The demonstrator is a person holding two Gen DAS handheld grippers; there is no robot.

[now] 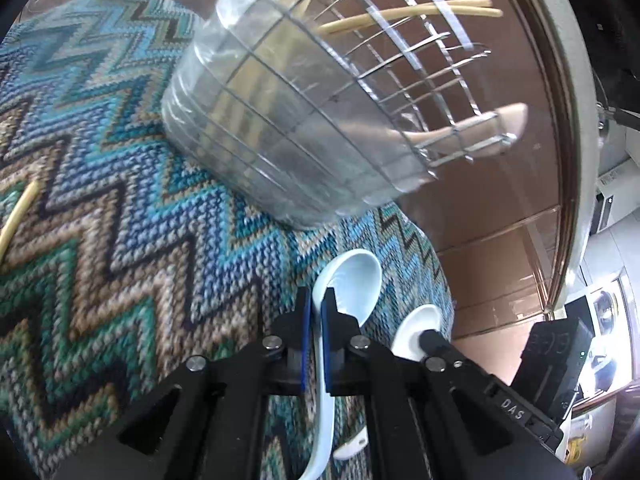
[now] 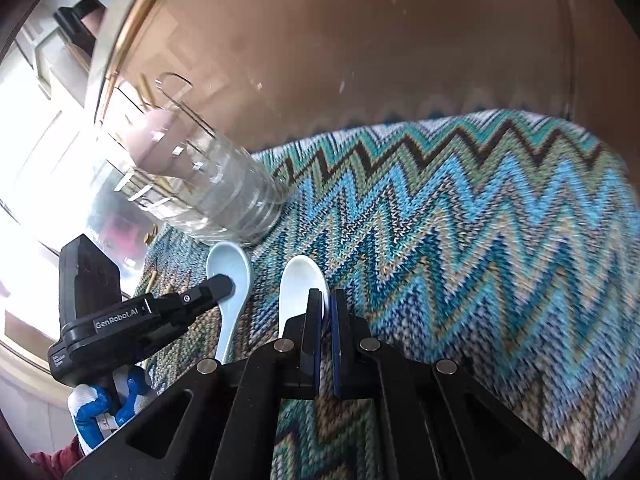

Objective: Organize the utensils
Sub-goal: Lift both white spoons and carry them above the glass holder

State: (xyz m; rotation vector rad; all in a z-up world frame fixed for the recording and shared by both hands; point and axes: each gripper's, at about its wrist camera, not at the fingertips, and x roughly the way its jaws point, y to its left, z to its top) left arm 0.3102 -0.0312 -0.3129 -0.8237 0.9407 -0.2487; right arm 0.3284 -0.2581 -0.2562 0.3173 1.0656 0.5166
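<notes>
Left wrist view: left hand-held gripper [image 1: 316,300], jaws closed on the handle of a white ceramic spoon [image 1: 352,276], bowl forward, over a zigzag knitted mat [image 1: 120,220] in blue, teal and tan. Second white ceramic spoon [image 1: 416,328] just to its right, clamped by the right hand-held gripper [image 1: 430,338], only the tip showing. Wire utensil basket [image 1: 320,120] with clear liner, standing on the mat ahead; contents: pale chopsticks [image 1: 420,12] and a wooden spoon [image 1: 480,124]. One loose chopstick [image 1: 18,216] on the mat at far left. Brown round table [image 1: 500,200] beneath.

Right wrist view: right hand-held gripper, jaws closed on its spoon, bowl forward. Left unit at left, held by a blue-and-white gloved hand [image 2: 108,404], red sleeve below.
</notes>
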